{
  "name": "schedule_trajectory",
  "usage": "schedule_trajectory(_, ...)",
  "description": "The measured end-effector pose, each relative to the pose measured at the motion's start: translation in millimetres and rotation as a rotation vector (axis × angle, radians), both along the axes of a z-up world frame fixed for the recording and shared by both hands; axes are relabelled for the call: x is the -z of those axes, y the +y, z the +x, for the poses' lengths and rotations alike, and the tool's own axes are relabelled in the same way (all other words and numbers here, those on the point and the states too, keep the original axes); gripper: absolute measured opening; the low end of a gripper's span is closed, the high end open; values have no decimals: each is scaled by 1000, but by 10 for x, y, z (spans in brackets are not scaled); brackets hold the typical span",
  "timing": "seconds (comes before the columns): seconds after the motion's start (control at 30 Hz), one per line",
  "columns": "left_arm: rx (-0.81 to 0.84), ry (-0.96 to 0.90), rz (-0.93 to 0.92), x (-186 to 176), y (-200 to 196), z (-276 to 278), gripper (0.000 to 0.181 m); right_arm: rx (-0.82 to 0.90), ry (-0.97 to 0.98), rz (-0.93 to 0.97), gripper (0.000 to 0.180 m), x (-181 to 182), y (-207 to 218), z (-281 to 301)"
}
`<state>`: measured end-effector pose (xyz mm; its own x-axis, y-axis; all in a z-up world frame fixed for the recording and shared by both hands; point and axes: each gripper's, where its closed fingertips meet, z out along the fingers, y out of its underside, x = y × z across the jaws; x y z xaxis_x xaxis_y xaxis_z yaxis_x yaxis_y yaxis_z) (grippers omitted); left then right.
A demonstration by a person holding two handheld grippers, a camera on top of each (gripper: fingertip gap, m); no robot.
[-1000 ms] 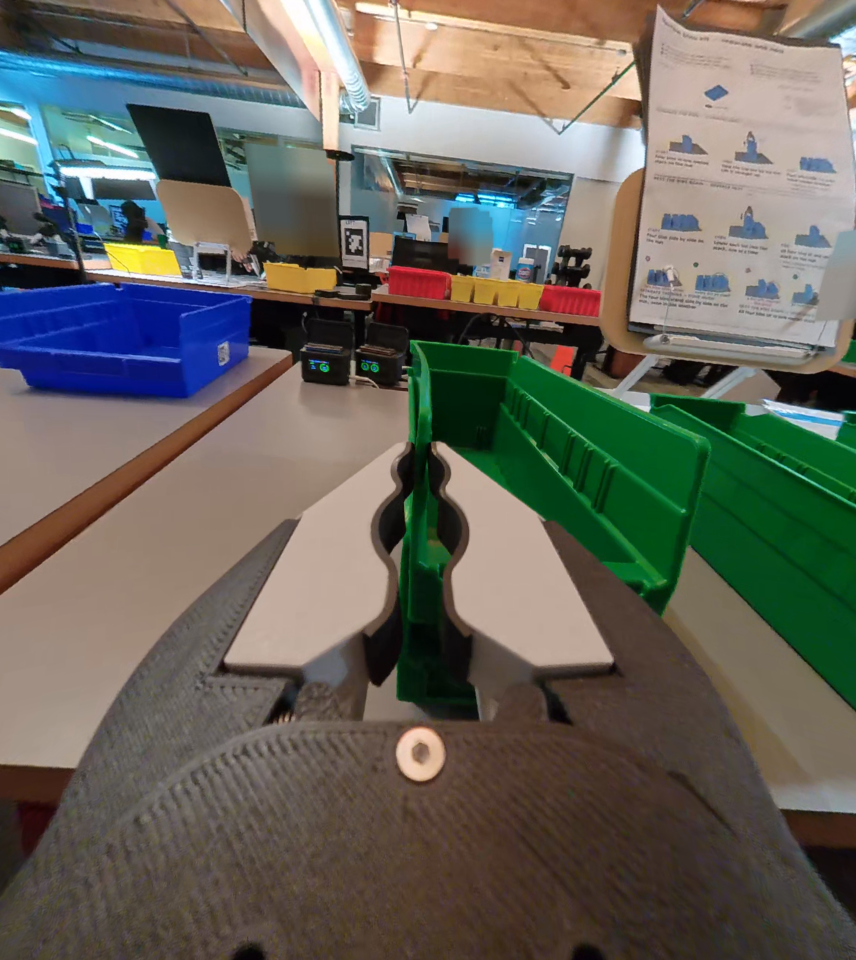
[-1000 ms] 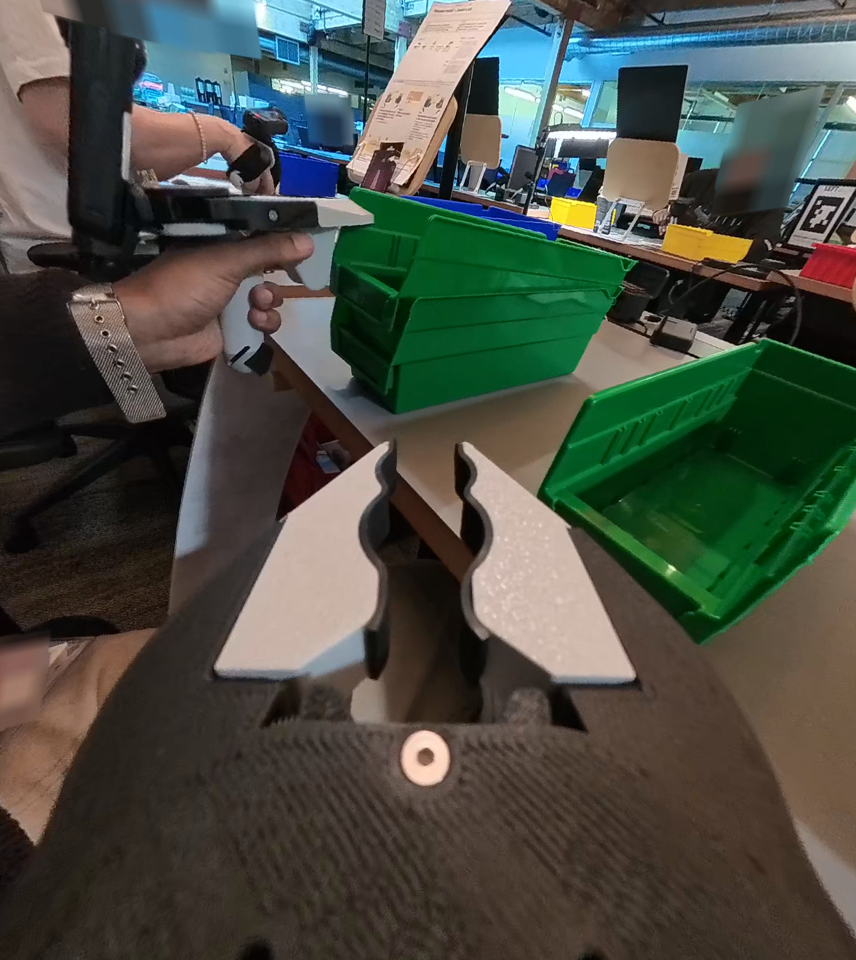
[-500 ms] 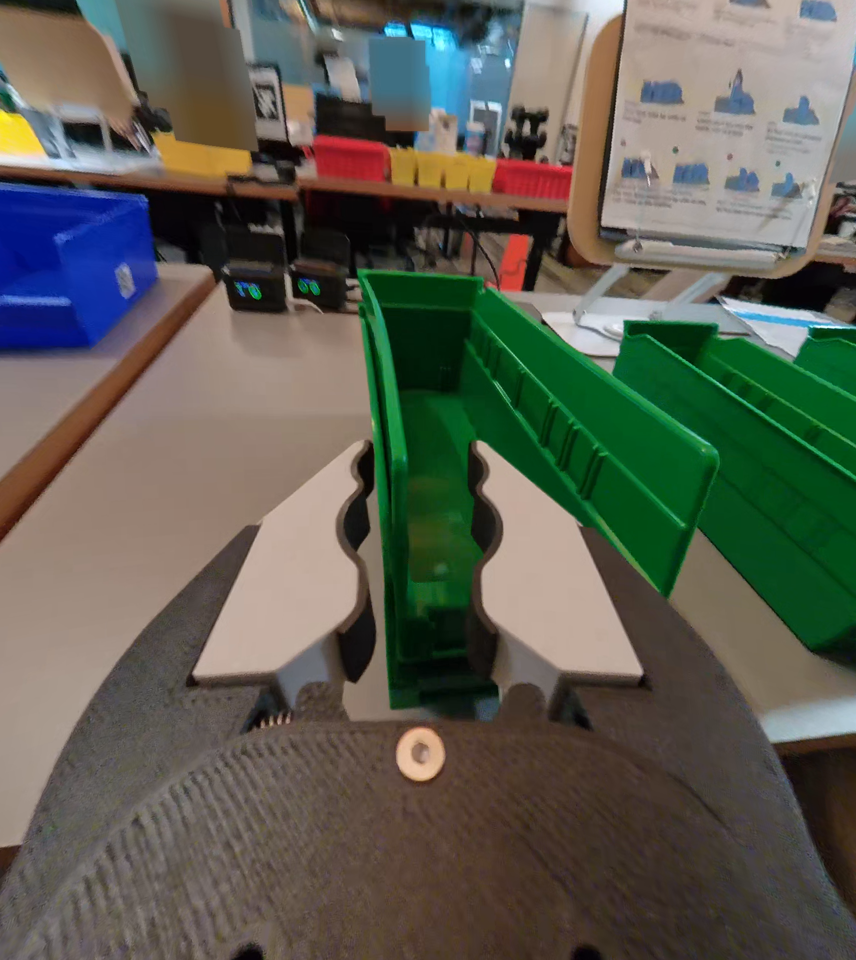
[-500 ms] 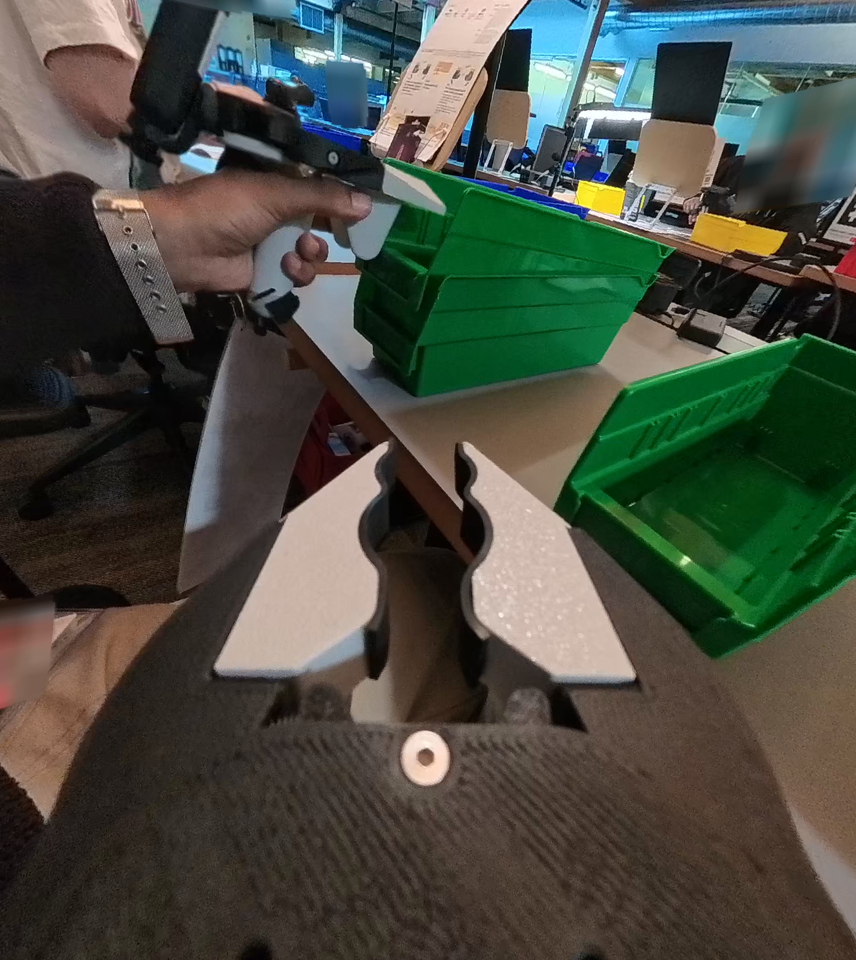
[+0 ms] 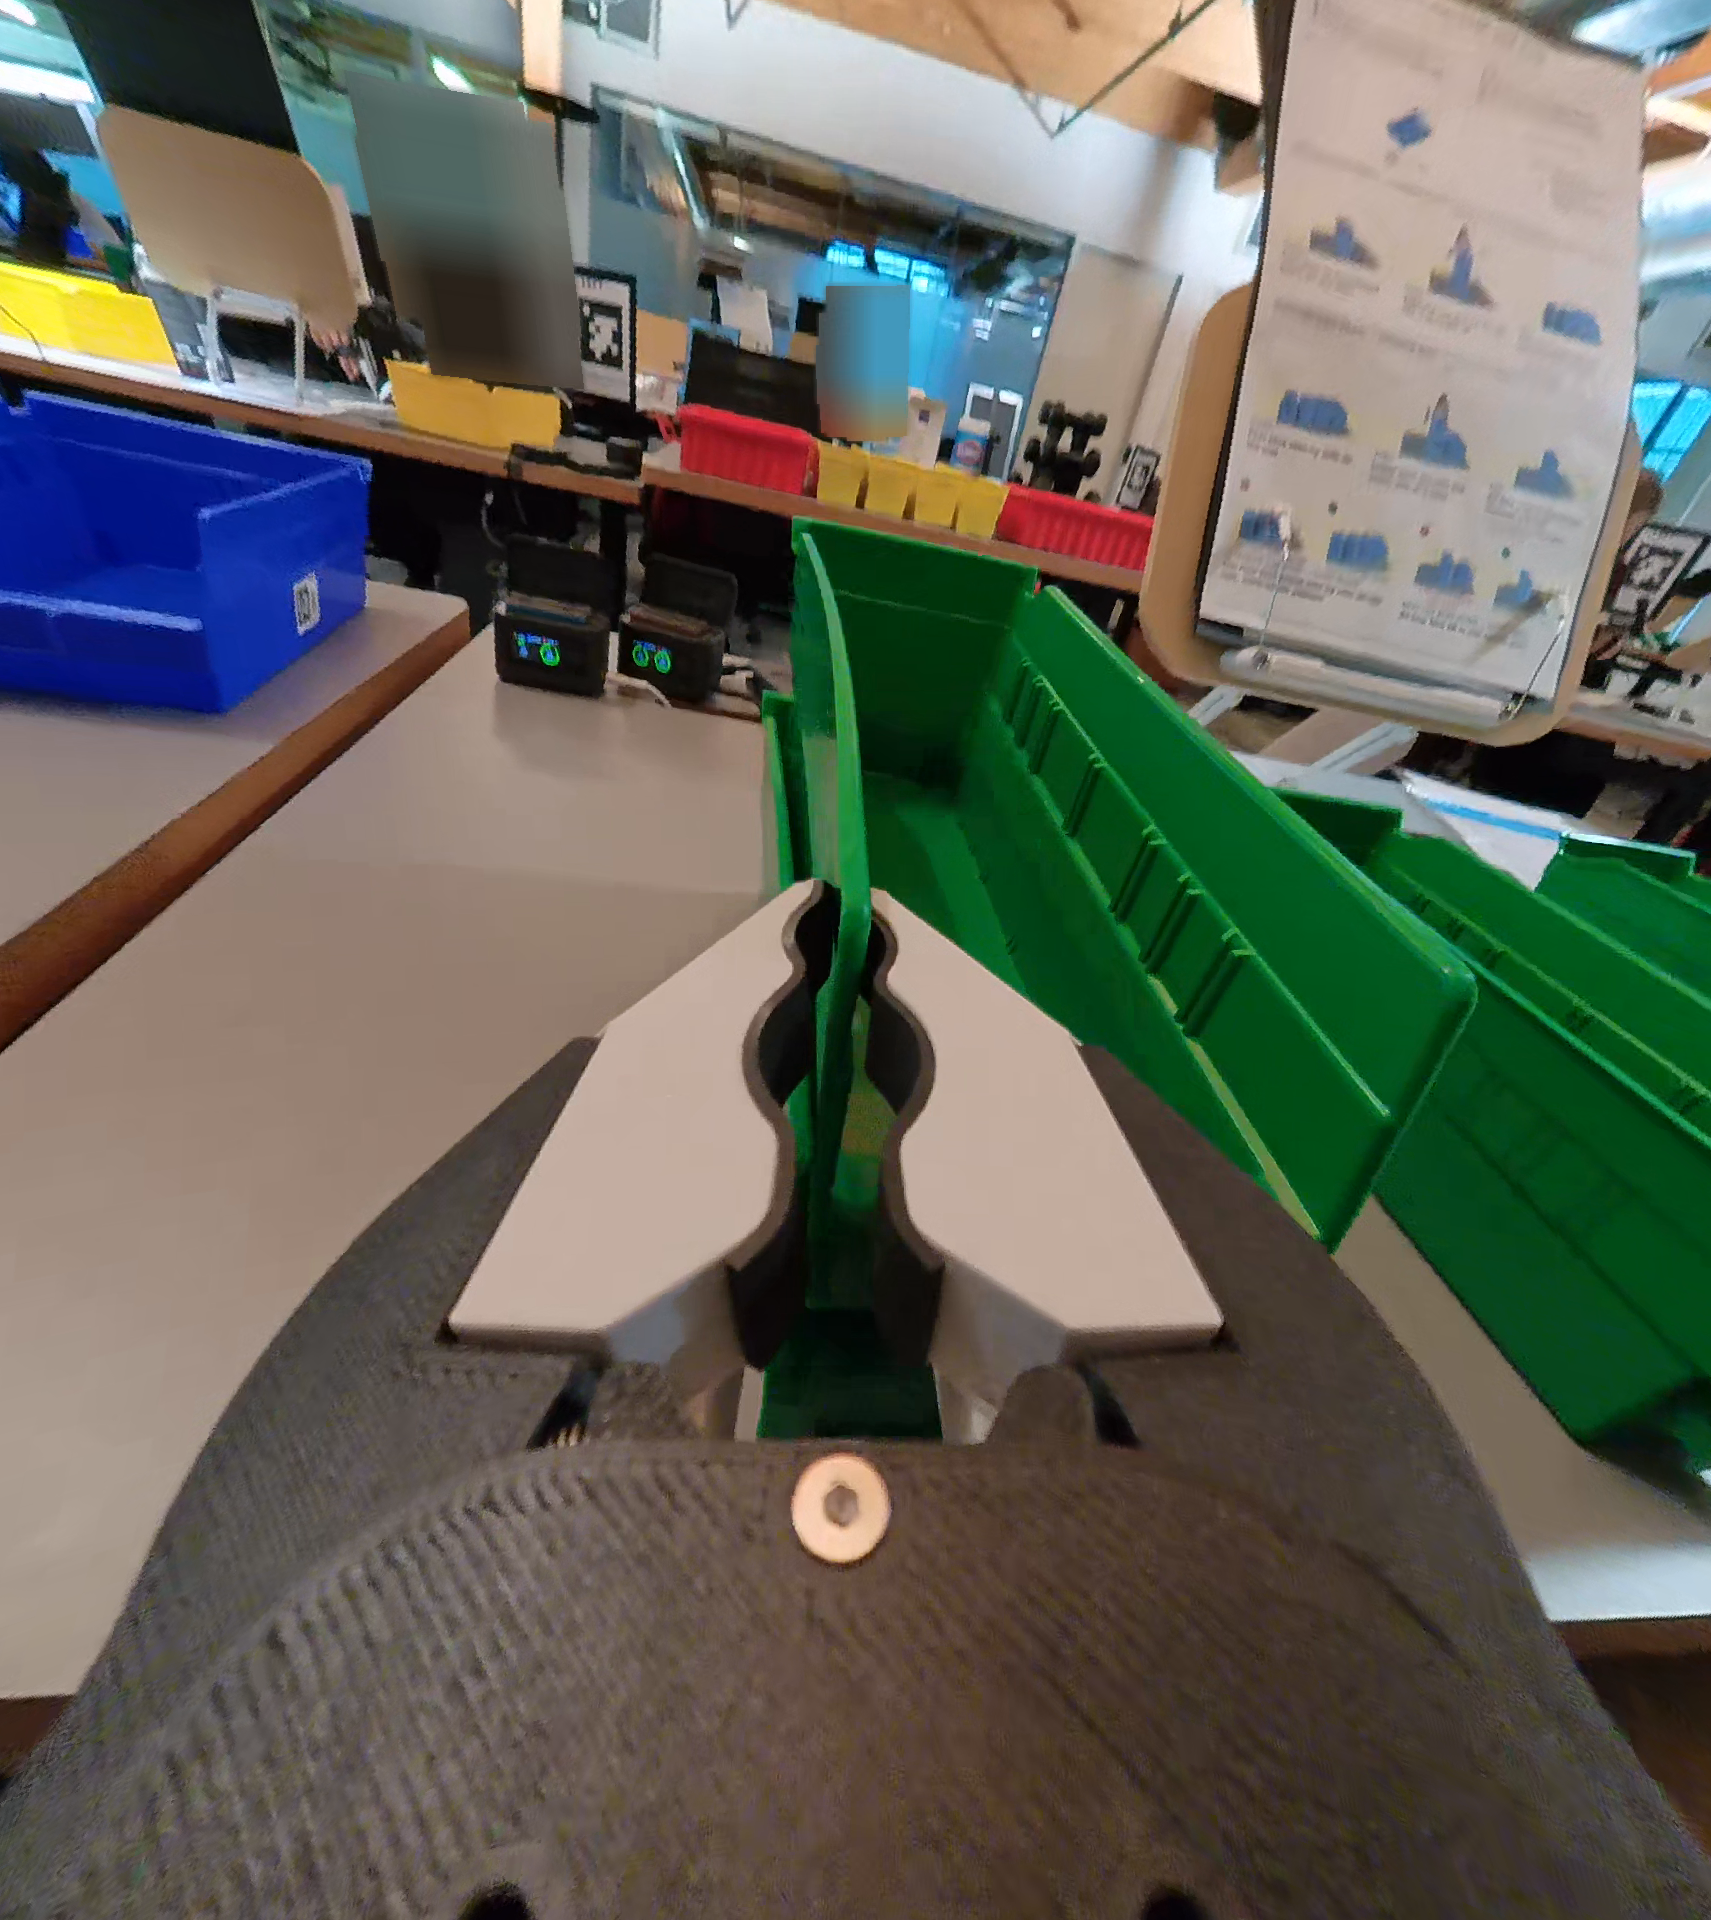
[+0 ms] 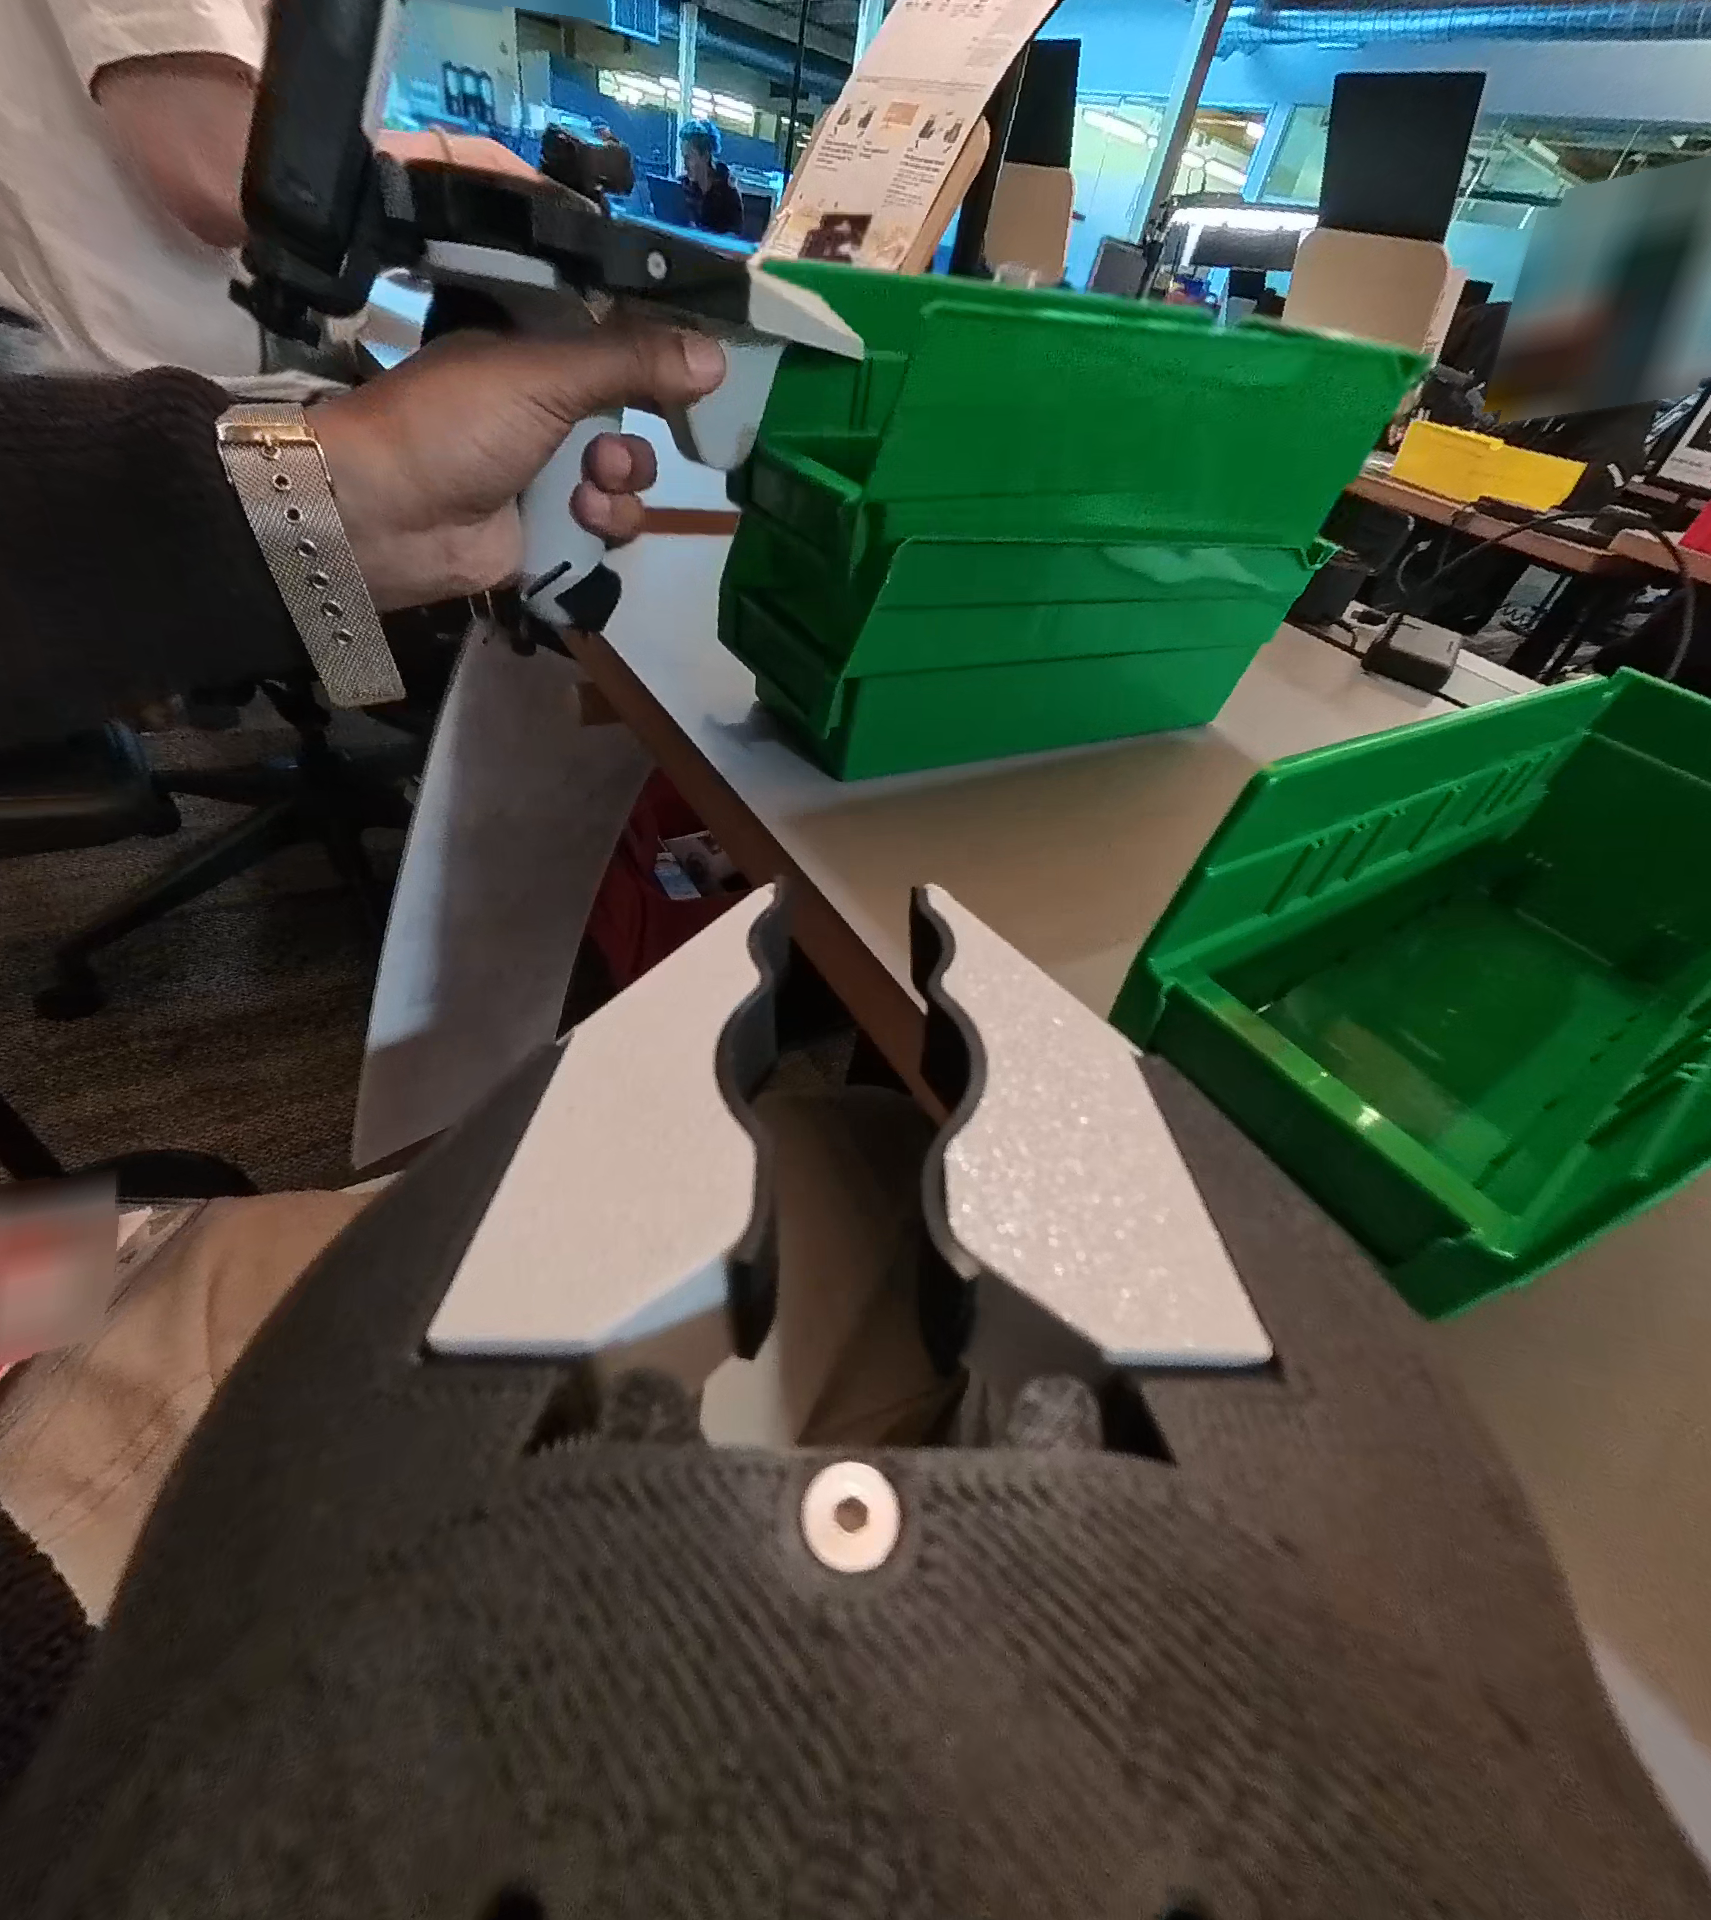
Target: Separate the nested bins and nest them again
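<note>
My left gripper [image 5: 843, 904] is shut on the side wall of a green bin [image 5: 1090, 831]. In the right wrist view this gripper [image 6: 809, 322] holds the top bin [image 6: 1090, 405] by its near corner, raised and tilted above the stack of nested green bins [image 6: 1017, 644]. The stack also shows in the left wrist view [image 5: 1578, 1164], below and to the right of the held bin. A separate green bin [image 6: 1516, 997] lies tilted on the table to the right. My right gripper [image 6: 846, 914] is open and empty, over the table's front edge.
A blue bin [image 5: 103, 551] stands on the neighbouring table at the left. Two black devices [image 5: 612, 649] sit at the table's far edge. An instruction sheet on a stand [image 5: 1433, 364] is at the back right. A person in a white shirt [image 6: 103, 156] stands at the left.
My left gripper opened around the bin's wall, then shut on it again. The top bin's near end now stands higher above the stack. My right gripper stayed open and hardly moved.
</note>
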<state>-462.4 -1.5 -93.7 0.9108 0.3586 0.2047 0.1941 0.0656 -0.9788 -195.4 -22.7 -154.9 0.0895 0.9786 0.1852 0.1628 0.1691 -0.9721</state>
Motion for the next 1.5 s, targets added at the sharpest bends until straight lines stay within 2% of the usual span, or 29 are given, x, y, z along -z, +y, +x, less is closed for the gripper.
schedule_trajectory(0.2,-41,46,95,-134,-56,9,0,0,2,-3,21,-2,7,1)
schedule_trajectory(0.63,-45,39,-18,254,71,14,0,1,-3,7,21,10,-3,-7)
schedule_trajectory(0.73,-38,40,21,222,45,24,0,1,-3,13,21,9,-4,-4)
schedule_trajectory(0.87,-53,115,31,154,9,70,17,-1,-4,15,21,10,-4,-4)
schedule_trajectory(0.97,-59,162,0,173,28,105,17,-1,-4,14,21,9,-1,-2)
schedule_trajectory(1.1,-86,149,-25,216,12,60,6,0,-3,13,21,4,8,2)
schedule_trajectory(1.2,-84,146,-11,202,-14,57,13,10,2,16,21,-17,40,10)
schedule_trajectory(1.27,-110,166,22,110,-68,48,19,54,43,38,23,-116,144,45)
schedule_trajectory(1.33,-131,195,56,-5,-123,81,28,163,147,98,25,-377,386,166)
schedule_trajectory(1.37,-133,215,76,-77,-140,127,36,232,206,130,24,-537,550,271)
schedule_trajectory(1.5,-50,306,132,-352,-89,576,47,537,391,177,24,-1070,1381,921)
